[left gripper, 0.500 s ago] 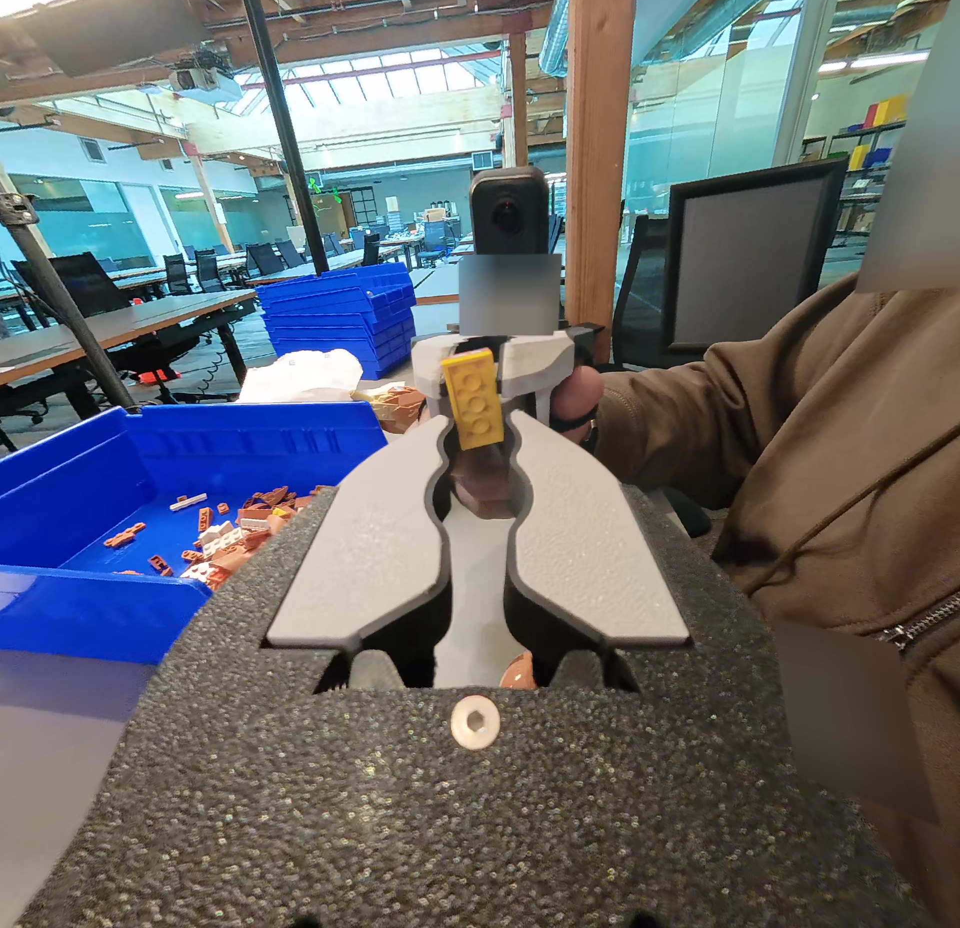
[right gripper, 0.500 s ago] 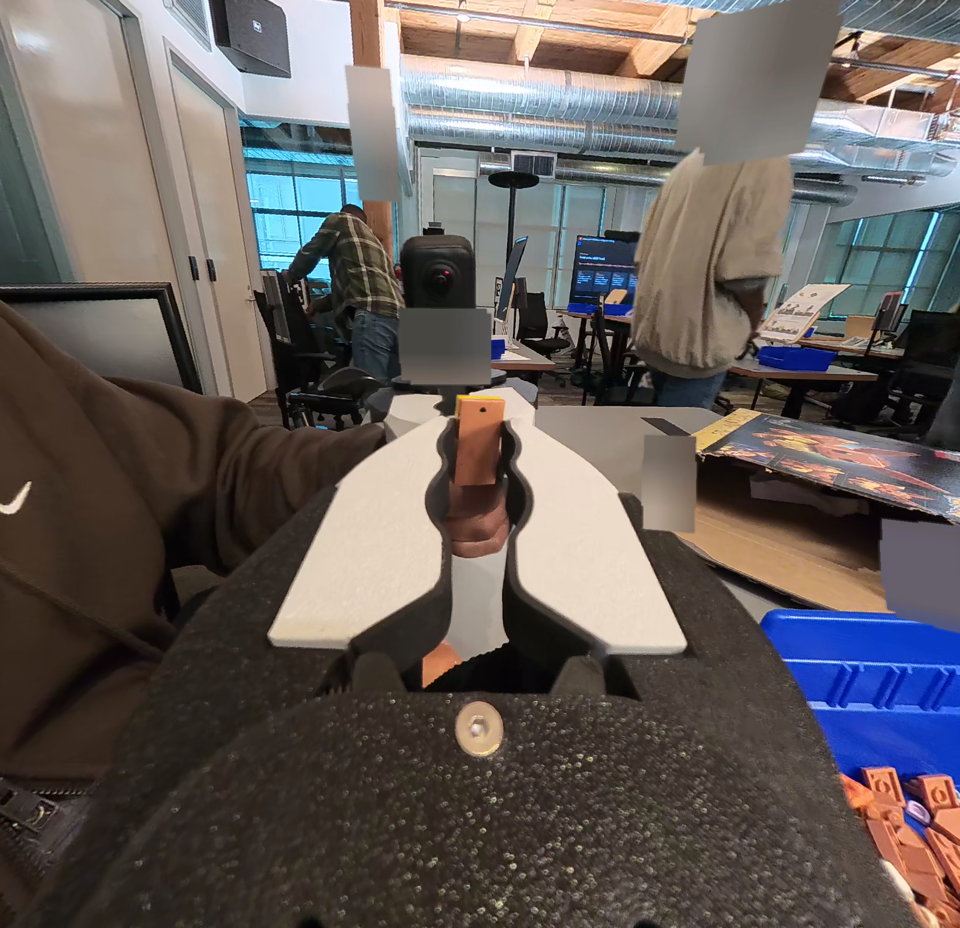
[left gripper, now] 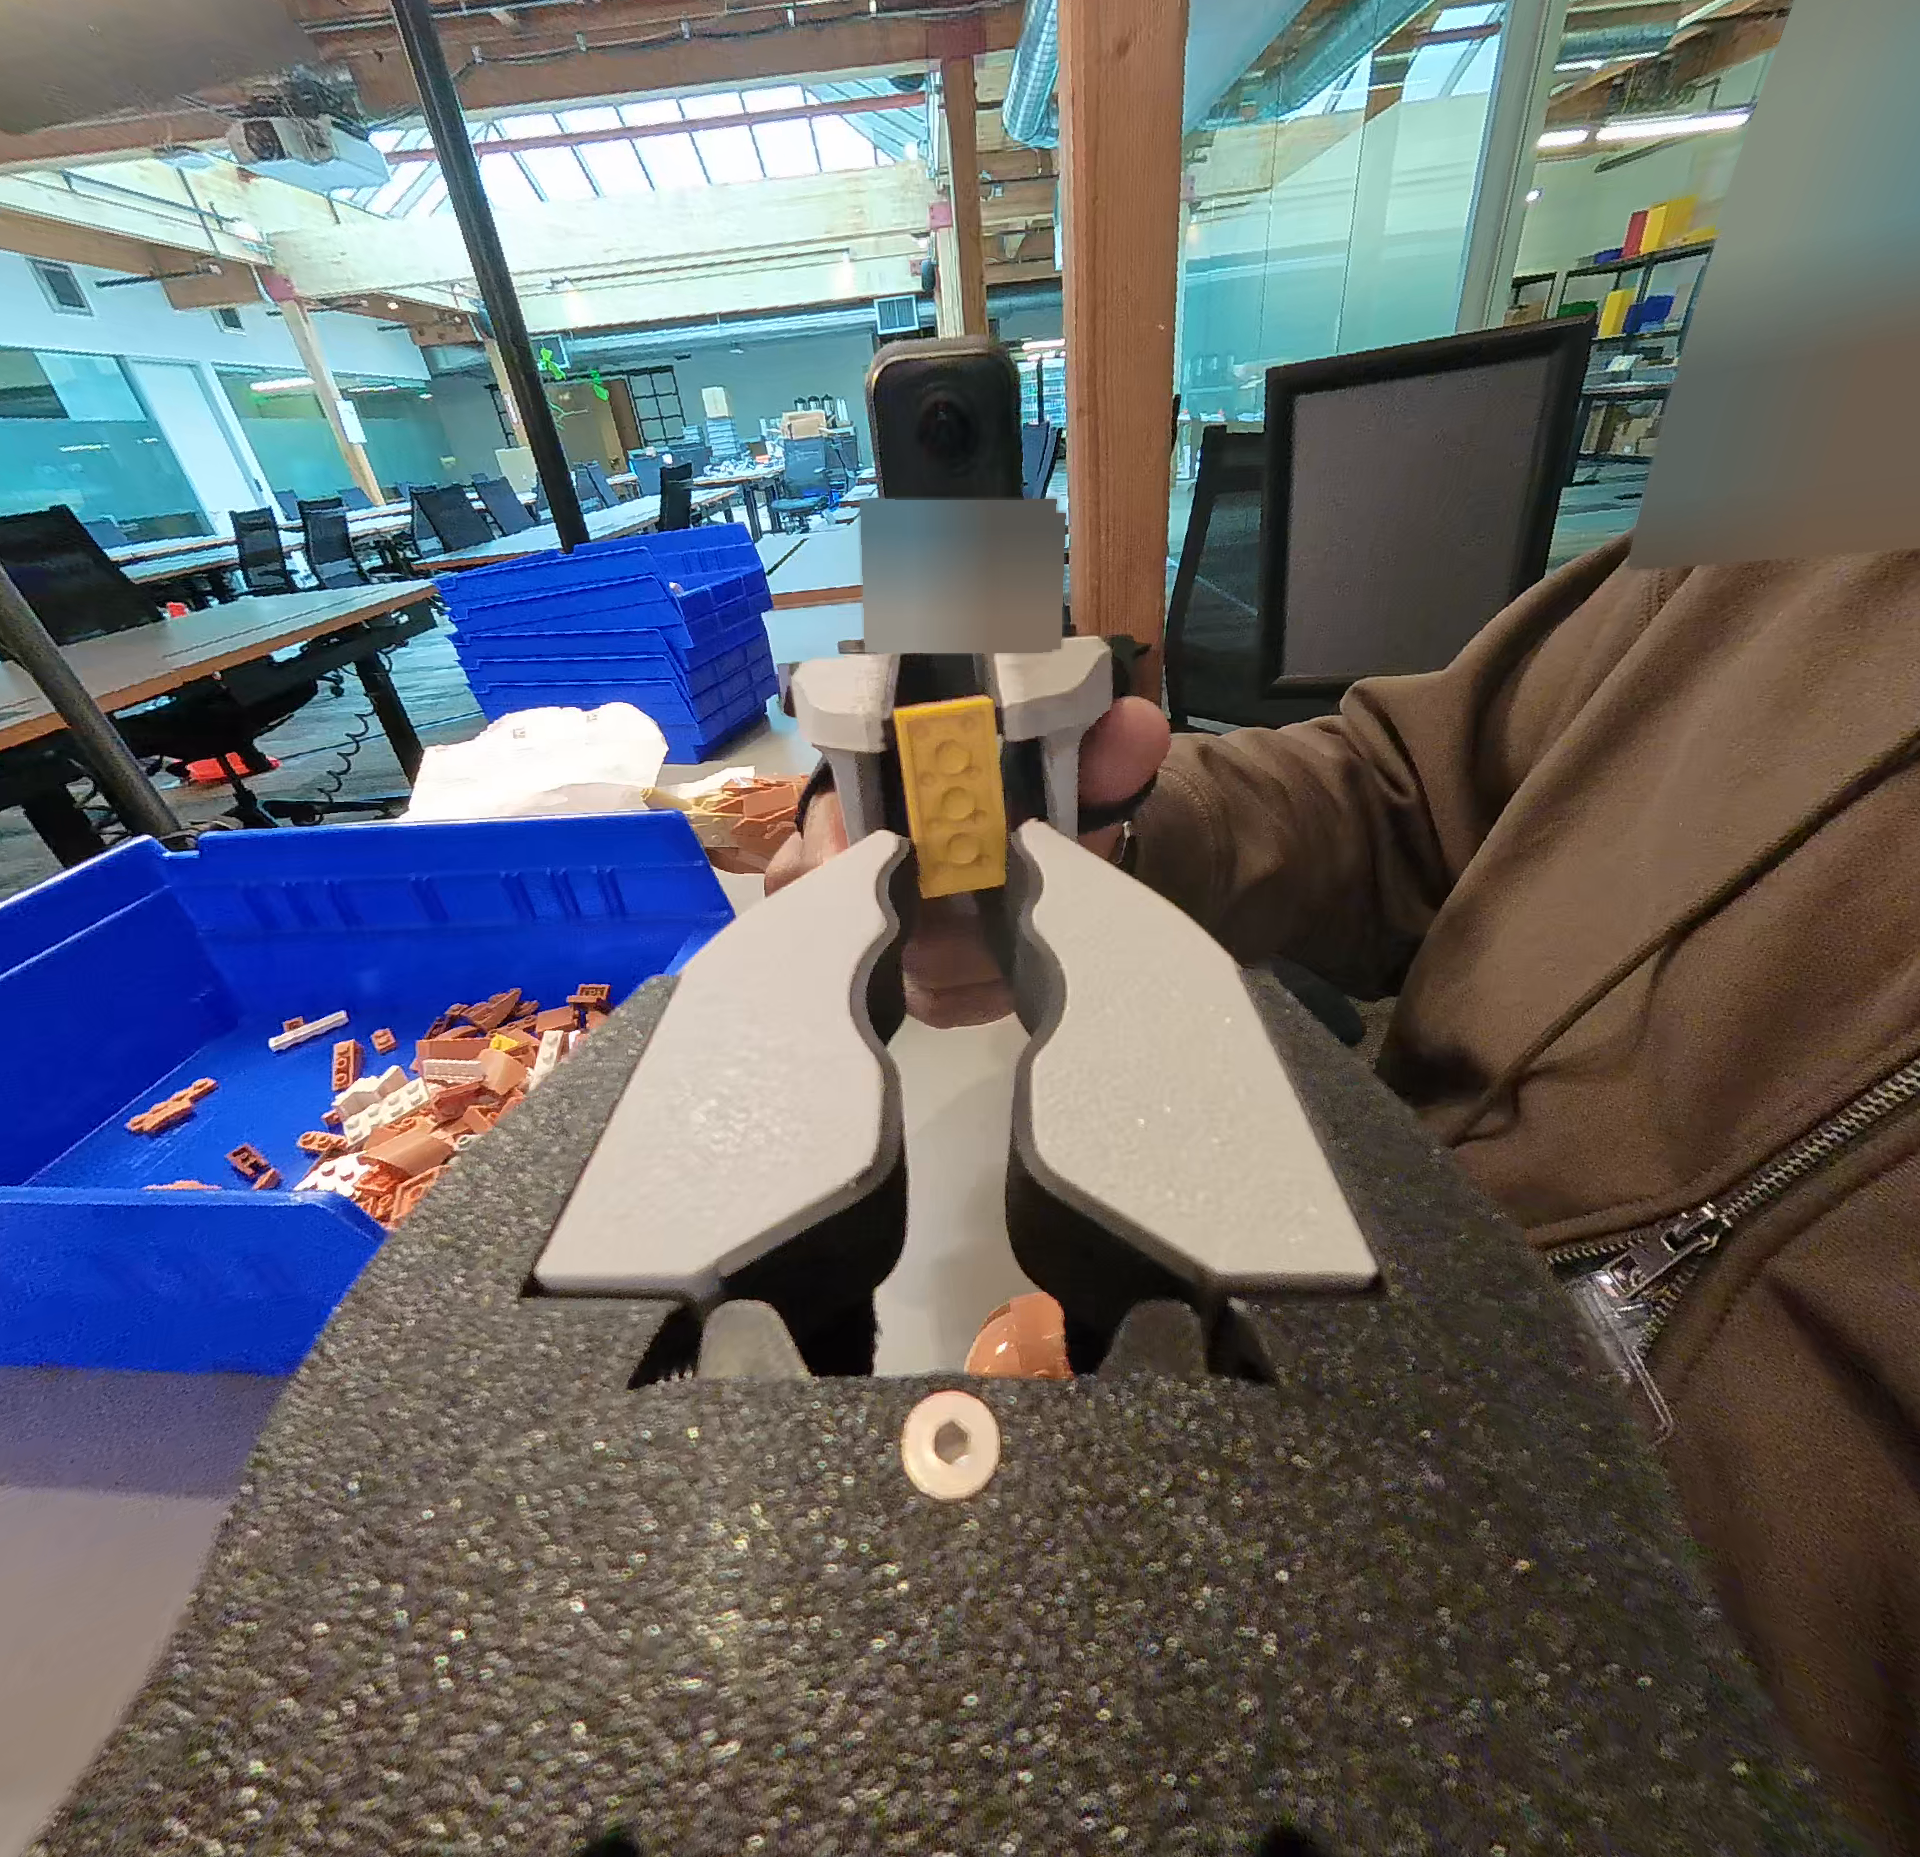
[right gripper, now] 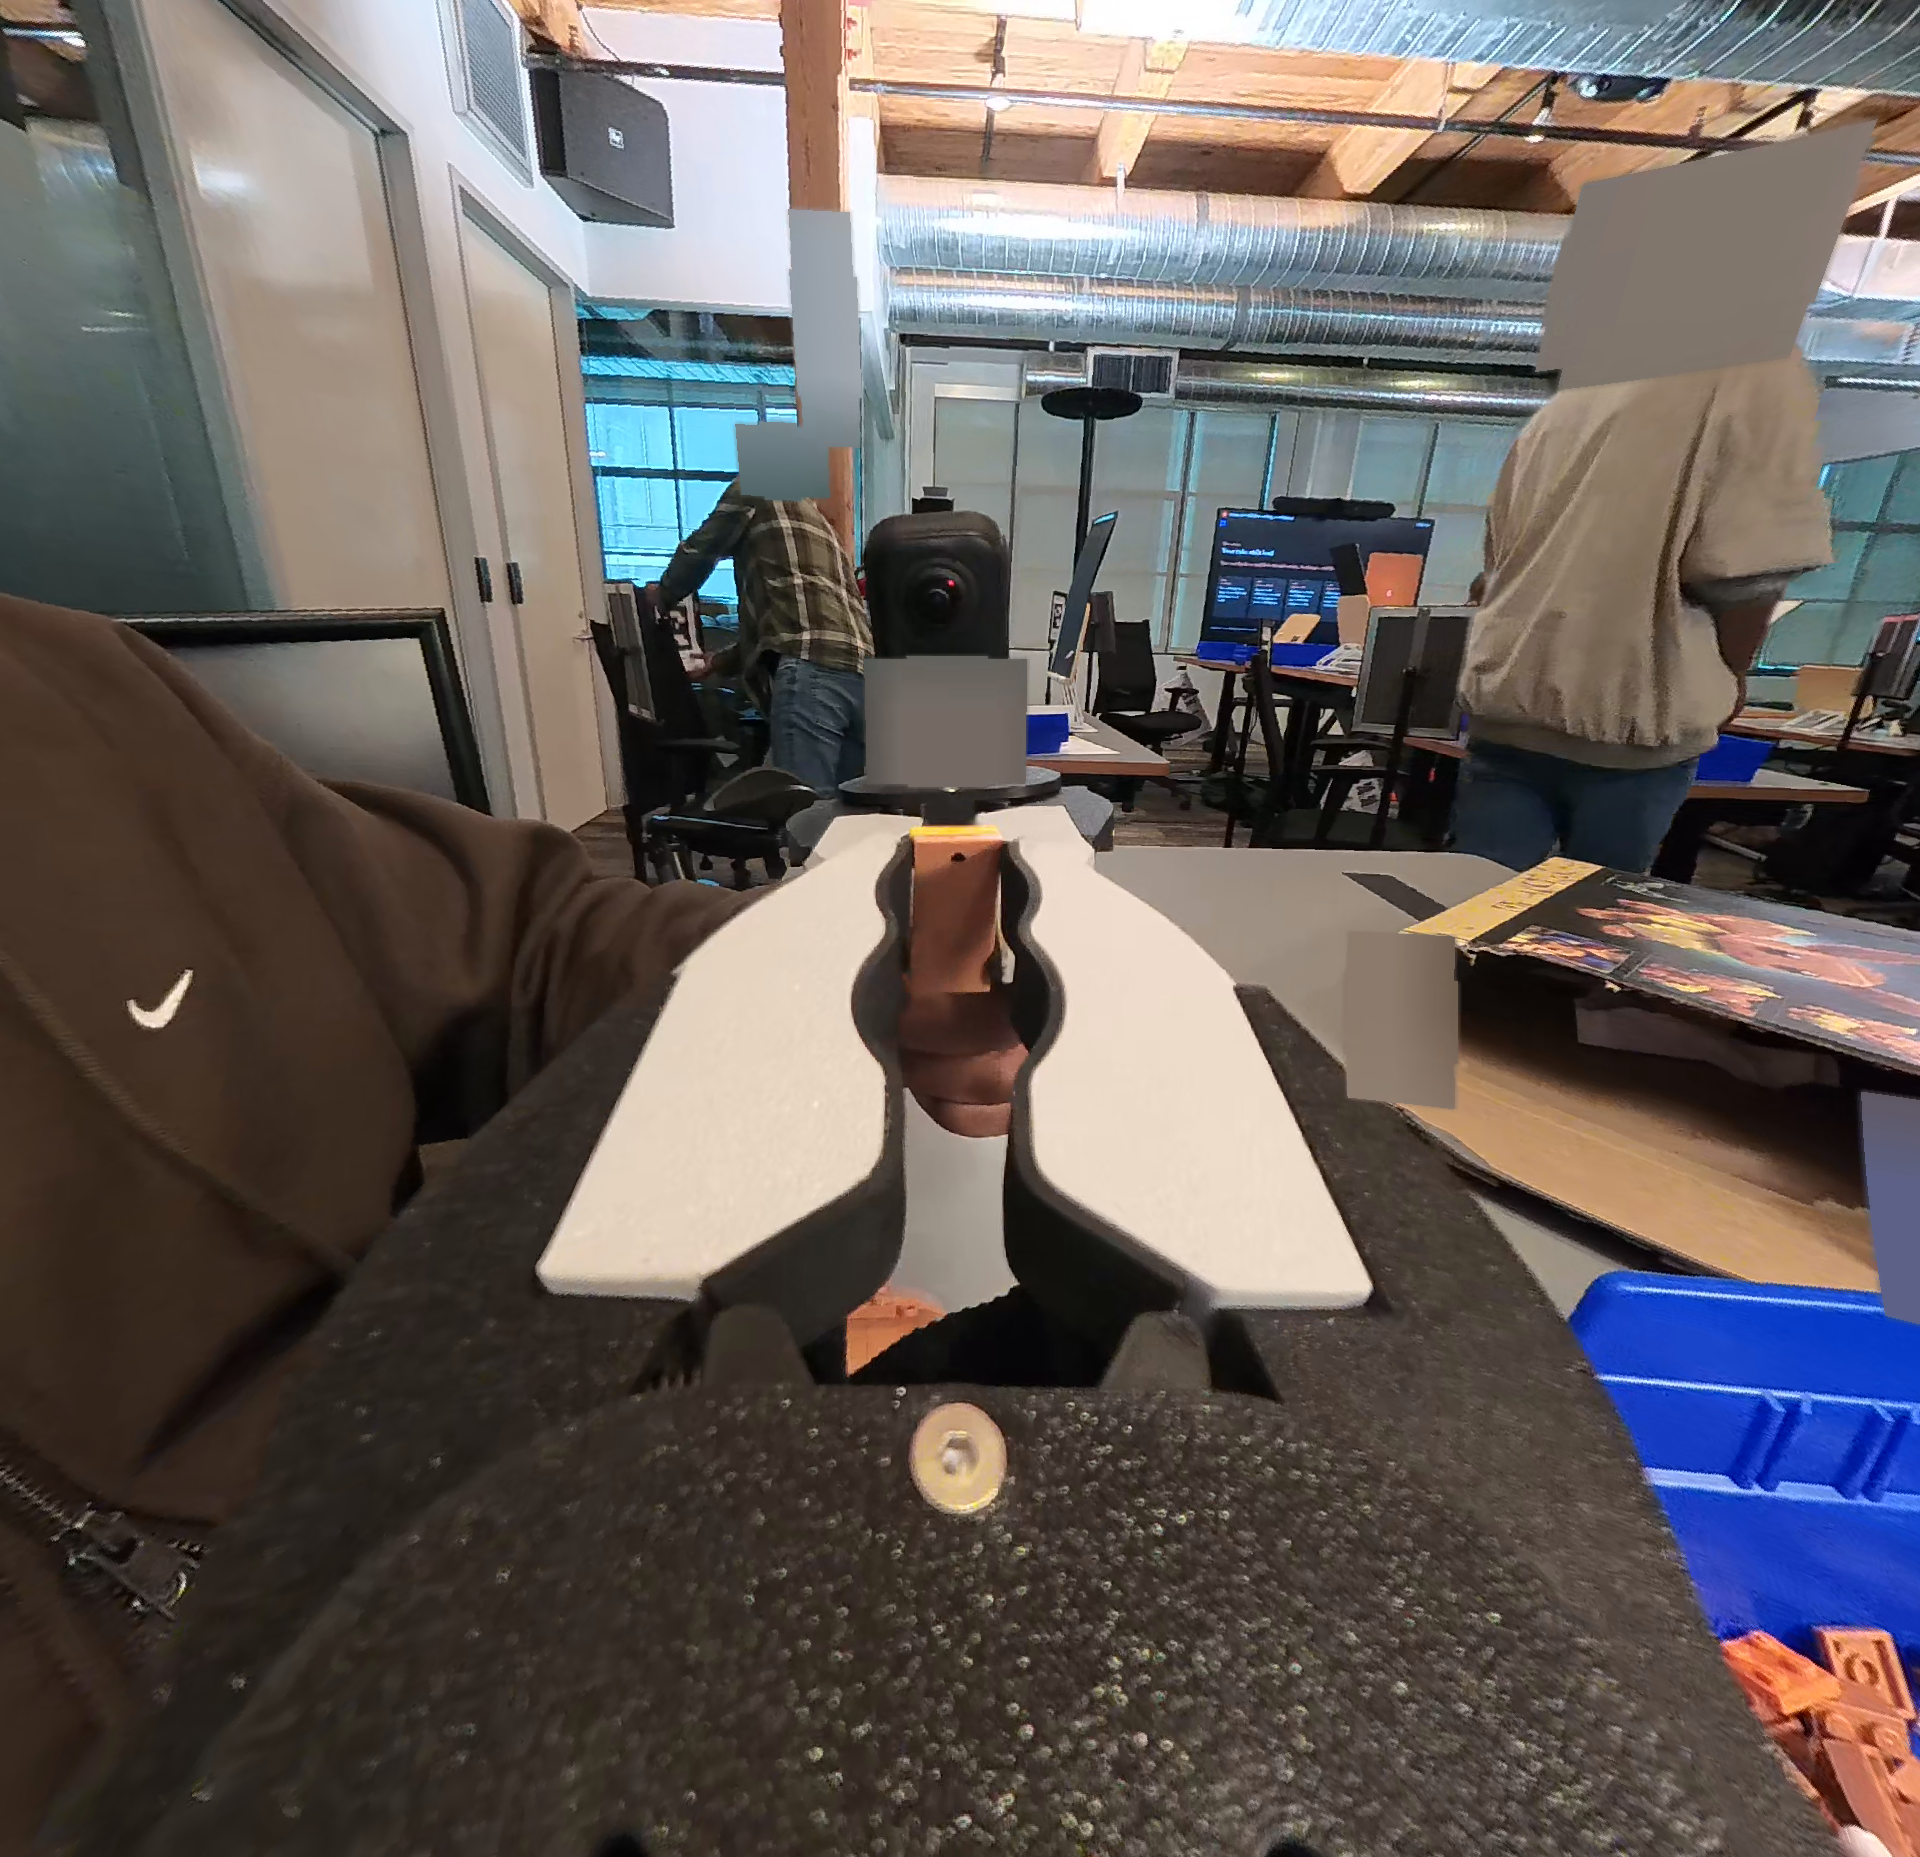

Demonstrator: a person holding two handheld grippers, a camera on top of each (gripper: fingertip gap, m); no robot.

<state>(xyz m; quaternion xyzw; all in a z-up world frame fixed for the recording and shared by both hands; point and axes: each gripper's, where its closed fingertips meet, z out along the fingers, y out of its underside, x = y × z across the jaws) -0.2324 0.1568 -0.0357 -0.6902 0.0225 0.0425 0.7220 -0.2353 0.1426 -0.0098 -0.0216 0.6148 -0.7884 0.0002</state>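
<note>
Bricks (left gripper: 436, 1080), mostly brown with a few white, are lying loose in the blue bin (left gripper: 312, 934), which is sitting on the desk (right gripper: 1226, 888). To the right of that bin, and raised above it, the left hand-held gripper (left gripper: 954, 857) is pointing away from its camera with its two grey fingers drawn close, pinching the lower end of a yellow plate (left gripper: 951, 794). The plate is standing upright with its studded face turned toward the left wrist camera. Directly beyond it, the right hand-held gripper is facing the left one tip to tip, with a person's hand (left gripper: 1122, 758) in a brown sleeve (left gripper: 1455, 789) wrapping its grip.

Seen from the right wrist camera, the right hand-held gripper (right gripper: 954, 872) is likewise drawn close, pinching a brown piece (right gripper: 951, 914) held upright between its fingertips. A thin yellow edge is showing just past the top of the brown piece; whether the two parts are locked together cannot be told. In this view the blue bin is lying low and to the right of the gripper.

Behind the bin, a stack of empty blue bins (left gripper: 623, 633) is standing on the desk, with a crumpled white bag (left gripper: 540, 758) between the two. Farther from the bin, a flattened printed box (right gripper: 1714, 934) is resting on a brown cardboard sheet (right gripper: 1621, 1163). Two people are standing among the office desks in the background.
</note>
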